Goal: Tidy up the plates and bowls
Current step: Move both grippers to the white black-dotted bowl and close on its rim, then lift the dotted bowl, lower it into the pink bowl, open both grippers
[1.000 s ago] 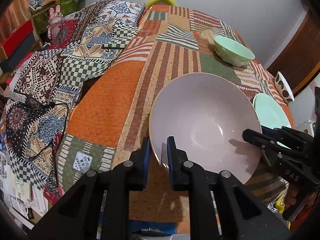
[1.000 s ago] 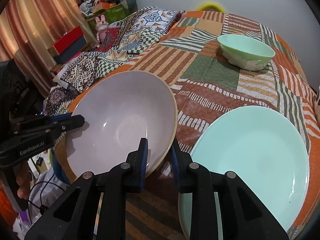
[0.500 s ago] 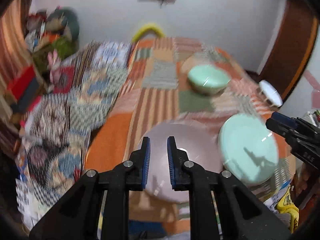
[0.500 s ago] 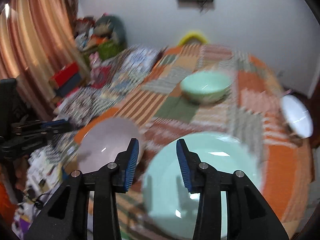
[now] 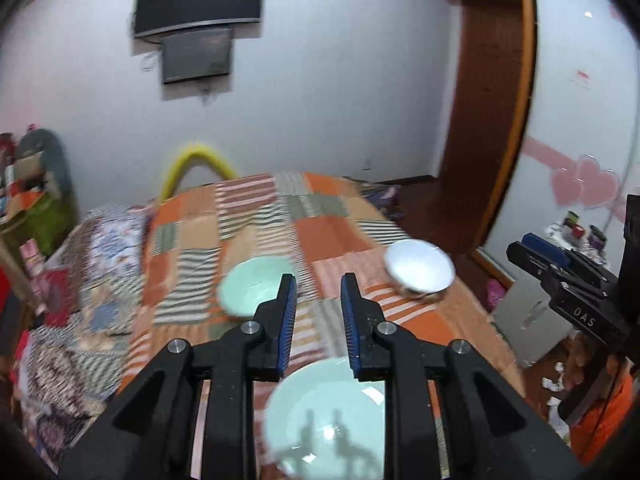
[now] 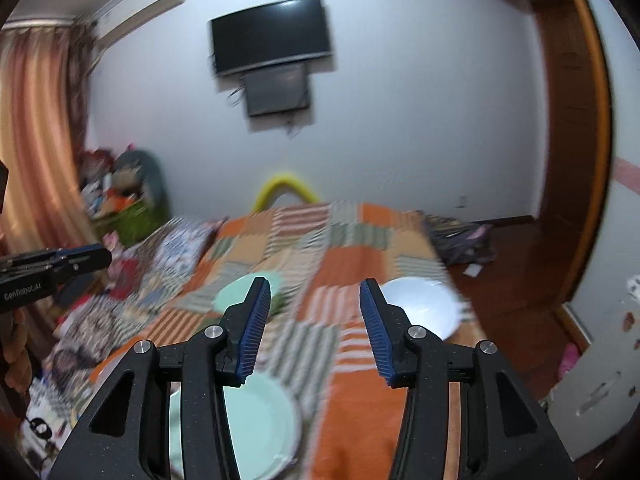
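Both views are motion-blurred. A mint green plate (image 5: 324, 420) (image 6: 260, 428) lies on the near end of the patchwork bed cover. A mint green bowl (image 5: 250, 288) (image 6: 244, 292) sits further back. A white bowl (image 5: 418, 270) (image 6: 424, 306) rests near the bed's right edge. My left gripper (image 5: 318, 320) is open and empty, raised above the plate. My right gripper (image 6: 314, 328) is wide open and empty, raised over the bed. The pink bowl is out of view.
The patchwork bed cover (image 5: 320, 232) fills the middle. A patterned quilt (image 5: 100, 260) lies at left. A TV (image 6: 272, 36) hangs on the far wall. A wooden door frame (image 5: 492, 120) stands right. The right gripper (image 5: 568, 296) shows in the left wrist view.
Both grippers let go of the pink bowl's rim, opened and lifted away, tilting up toward the far wall. The pink bowl has left both views.
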Available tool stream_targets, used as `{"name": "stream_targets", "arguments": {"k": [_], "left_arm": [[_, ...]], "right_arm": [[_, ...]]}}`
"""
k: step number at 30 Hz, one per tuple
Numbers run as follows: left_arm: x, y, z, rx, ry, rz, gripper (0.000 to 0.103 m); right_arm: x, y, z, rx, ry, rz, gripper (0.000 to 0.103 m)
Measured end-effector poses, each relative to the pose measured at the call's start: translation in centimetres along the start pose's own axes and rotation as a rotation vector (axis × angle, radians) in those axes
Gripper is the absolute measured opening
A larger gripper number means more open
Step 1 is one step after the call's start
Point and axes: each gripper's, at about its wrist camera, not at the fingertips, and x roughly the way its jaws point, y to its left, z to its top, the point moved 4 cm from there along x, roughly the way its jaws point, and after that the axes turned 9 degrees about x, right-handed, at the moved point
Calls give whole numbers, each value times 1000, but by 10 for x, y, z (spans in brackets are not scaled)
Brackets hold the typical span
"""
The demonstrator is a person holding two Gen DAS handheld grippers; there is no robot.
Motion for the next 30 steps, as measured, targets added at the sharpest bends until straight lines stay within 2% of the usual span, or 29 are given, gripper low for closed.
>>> {"name": "stream_targets", "arguments": {"k": [5,10,15,22,26,30], "left_arm": [[53,-31,32,-27,19,-115,23],[114,-66,43,28,58,-165,24],[177,-83,32,34,133,-232,24],[263,-80,5,-57,240,-284,24],[291,-80,-1,-90,276,-318,24],[316,-89,-3,-80,299,-328,24]], "right_arm": [[8,-44,15,51,-15,-76,43],[31,-78,14,95,22,-121,43],[61,-105,-6,142,100,-141,43],[115,-134,-36,189,223,-141,43],[132,-152,-44,205,261,-153,42],[146,-162,-52,212,302,-158,37]]}}
